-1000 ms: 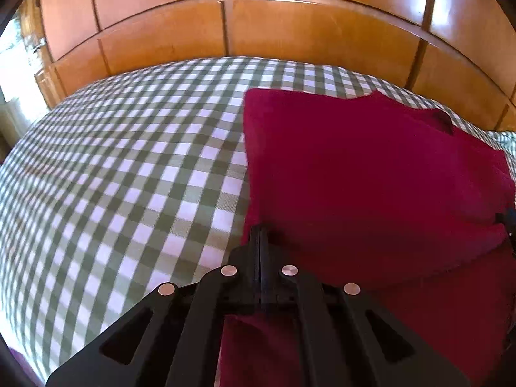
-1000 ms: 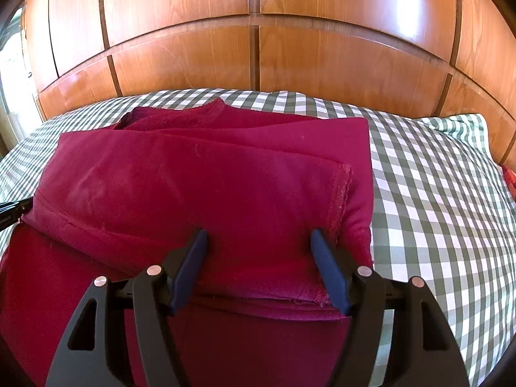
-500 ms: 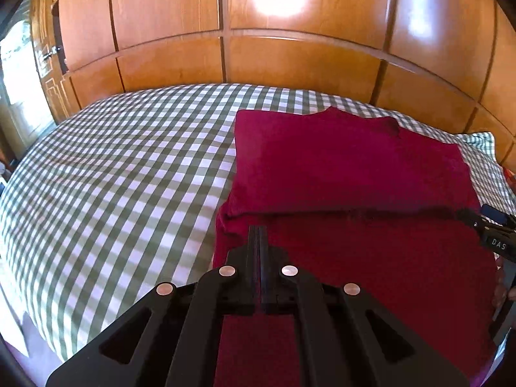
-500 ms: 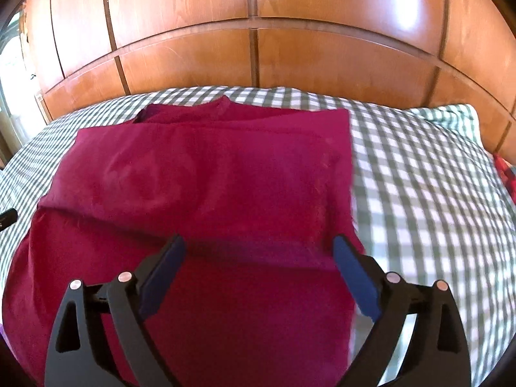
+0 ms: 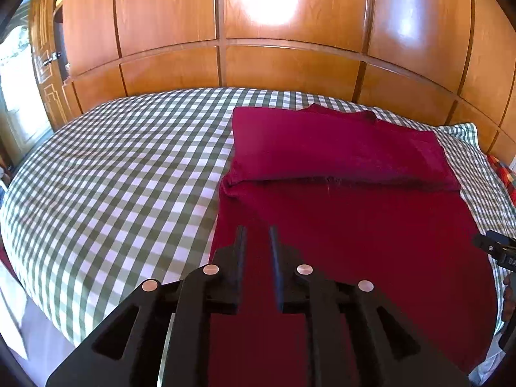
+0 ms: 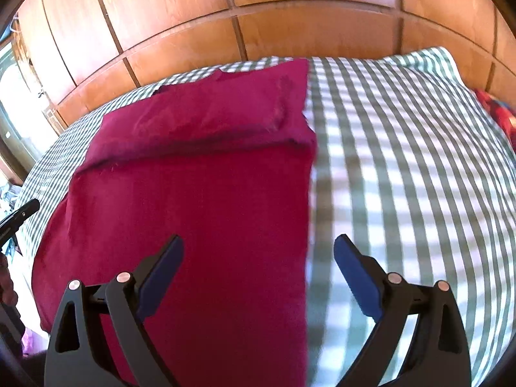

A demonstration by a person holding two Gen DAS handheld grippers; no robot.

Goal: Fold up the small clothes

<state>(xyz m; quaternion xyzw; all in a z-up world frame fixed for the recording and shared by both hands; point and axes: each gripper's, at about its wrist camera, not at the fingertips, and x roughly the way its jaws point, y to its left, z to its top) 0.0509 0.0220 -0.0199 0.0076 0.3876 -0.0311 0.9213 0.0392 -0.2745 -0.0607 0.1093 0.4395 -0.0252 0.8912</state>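
A dark red garment [image 5: 348, 213] lies flat on the checked bed, its far part folded over the near part along a crosswise fold; it also shows in the right wrist view [image 6: 200, 193]. My left gripper [image 5: 257, 235] hovers over the garment's near left part, jaws a narrow gap apart and holding nothing. My right gripper [image 6: 258, 251] is wide open above the garment's right edge, empty. The right gripper's tip shows at the right edge of the left wrist view [image 5: 496, 248].
The green-and-white checked bedspread [image 5: 113, 187] covers the bed. Wooden panelled wardrobe doors [image 5: 290, 48] stand behind it. A red patterned item [image 6: 496, 109] lies at the far right edge of the bed. A bright window is at the left.
Both grippers have pulled back toward the near edge of the garment. The left gripper's jaws have parted slightly from fully shut. The right gripper has stayed open and swung to the right.
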